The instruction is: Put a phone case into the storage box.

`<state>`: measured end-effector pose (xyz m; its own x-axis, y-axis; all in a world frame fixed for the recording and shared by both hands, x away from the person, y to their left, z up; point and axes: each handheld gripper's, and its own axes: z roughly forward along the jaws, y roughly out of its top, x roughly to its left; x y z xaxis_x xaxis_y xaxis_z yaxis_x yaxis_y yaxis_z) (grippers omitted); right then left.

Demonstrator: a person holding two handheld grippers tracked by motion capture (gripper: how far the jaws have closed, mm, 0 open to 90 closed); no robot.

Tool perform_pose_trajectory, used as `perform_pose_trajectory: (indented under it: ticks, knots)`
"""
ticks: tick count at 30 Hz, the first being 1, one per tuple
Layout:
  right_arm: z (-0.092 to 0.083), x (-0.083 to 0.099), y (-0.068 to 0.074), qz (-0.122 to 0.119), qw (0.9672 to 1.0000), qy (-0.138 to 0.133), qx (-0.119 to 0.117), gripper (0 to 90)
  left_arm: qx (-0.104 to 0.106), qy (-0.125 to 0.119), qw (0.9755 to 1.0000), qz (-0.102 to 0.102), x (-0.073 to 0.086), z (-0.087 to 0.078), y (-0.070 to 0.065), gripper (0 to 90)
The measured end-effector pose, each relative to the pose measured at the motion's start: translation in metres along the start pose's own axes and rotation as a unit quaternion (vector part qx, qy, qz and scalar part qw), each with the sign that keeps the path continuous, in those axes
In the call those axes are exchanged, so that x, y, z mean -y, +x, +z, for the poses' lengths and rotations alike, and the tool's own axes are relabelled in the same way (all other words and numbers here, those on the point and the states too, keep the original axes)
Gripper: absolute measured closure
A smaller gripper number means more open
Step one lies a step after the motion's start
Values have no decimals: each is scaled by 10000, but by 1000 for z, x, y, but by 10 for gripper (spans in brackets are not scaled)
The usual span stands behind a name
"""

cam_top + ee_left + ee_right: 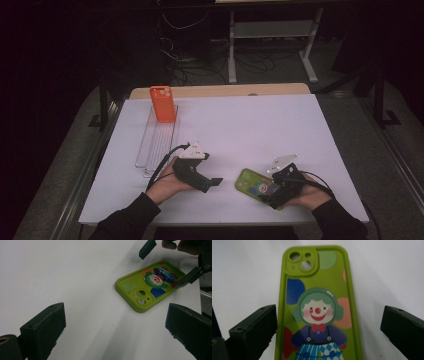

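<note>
— So, where does the green silicone phone case with the clown picture [256, 186] lie?

— Flat on the white table [240, 130], near the front edge on the right, camera cut-outs pointing toward the left hand. The right gripper [278, 196] hovers right over its near end; the high view hides that end under the gripper's body.

— What does the right gripper view add?

— The case [318, 310] runs lengthwise up between the two black jaws, which stand spread on either side of it, not pressing on it. The clown's face, red bow tie and striped trousers are plain there, which the high view blurs.

— And the left gripper [212, 182]?

— Its jaws are spread too, with nothing between them. It sits low over bare table, pointing across at the case [147, 287]. Its own view catches the right gripper's jaw tips at the case's far end.

— Hand poses?

— Both forearms in dark sleeves come in from the bottom, each hand wrapped round its gripper's handle. Farther back, an orange phone case [163, 103] stands in a clear plastic rack [157, 142].
</note>
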<state>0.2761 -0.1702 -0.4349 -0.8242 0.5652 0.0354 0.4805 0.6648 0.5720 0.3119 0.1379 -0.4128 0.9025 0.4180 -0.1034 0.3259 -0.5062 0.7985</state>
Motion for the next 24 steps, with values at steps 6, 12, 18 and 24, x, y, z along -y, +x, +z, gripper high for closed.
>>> perform_pose_trajectory:
  ticks: [6, 12, 18, 24]
  knots:
    - [5, 3, 3, -28, 9997, 218, -46, 4, -5, 20, 10000, 0, 0, 0, -1, 23]
    - [6, 6, 2, -167, 9993, 337, -61, 48, 3, -1, 10000, -12, 0, 0, 0, 23]
    - [4, 7, 2, -290, 9990, 328, -78, 98, -2, 7, 10000, -14, 0, 1, -1, 23]
    - [4, 8, 2, -373, 9987, 334, -79, 119, -7, 15, 10000, -15, 0, 1, -1, 23]
